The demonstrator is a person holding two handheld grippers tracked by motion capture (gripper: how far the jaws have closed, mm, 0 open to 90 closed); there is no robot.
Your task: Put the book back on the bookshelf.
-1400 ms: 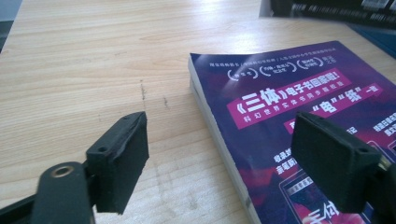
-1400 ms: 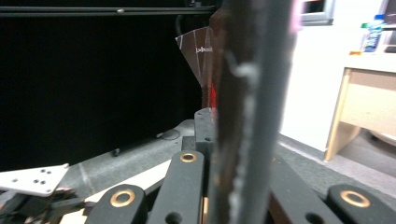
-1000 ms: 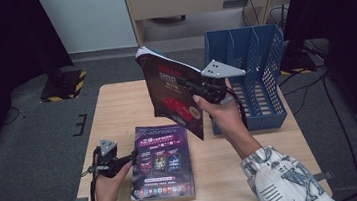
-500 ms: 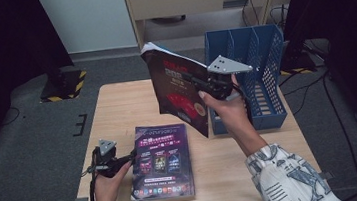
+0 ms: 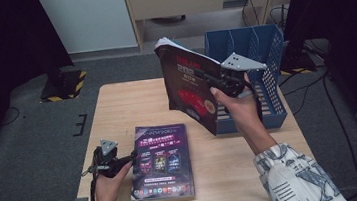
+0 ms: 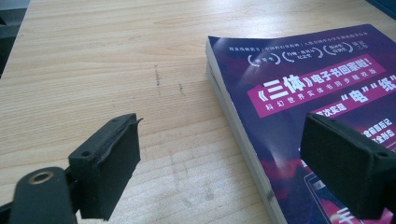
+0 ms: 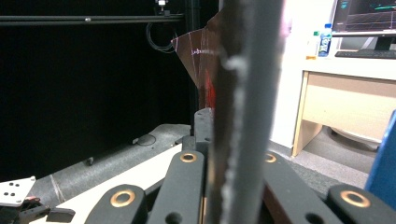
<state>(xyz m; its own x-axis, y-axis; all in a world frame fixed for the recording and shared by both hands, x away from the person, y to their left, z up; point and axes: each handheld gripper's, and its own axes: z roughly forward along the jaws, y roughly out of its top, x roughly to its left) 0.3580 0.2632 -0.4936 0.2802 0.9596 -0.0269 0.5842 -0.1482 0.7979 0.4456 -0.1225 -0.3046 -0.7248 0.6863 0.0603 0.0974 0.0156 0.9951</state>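
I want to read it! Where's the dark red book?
In the high view, the dark red book is in the air, pinched by the right claw, beside the blue file rack.

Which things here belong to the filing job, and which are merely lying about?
In the job:
- red magazine, clamped in the right gripper
- blue file rack
- purple books stacked on the table, beside the open left gripper

Lying about:
- water bottle
- keyboard
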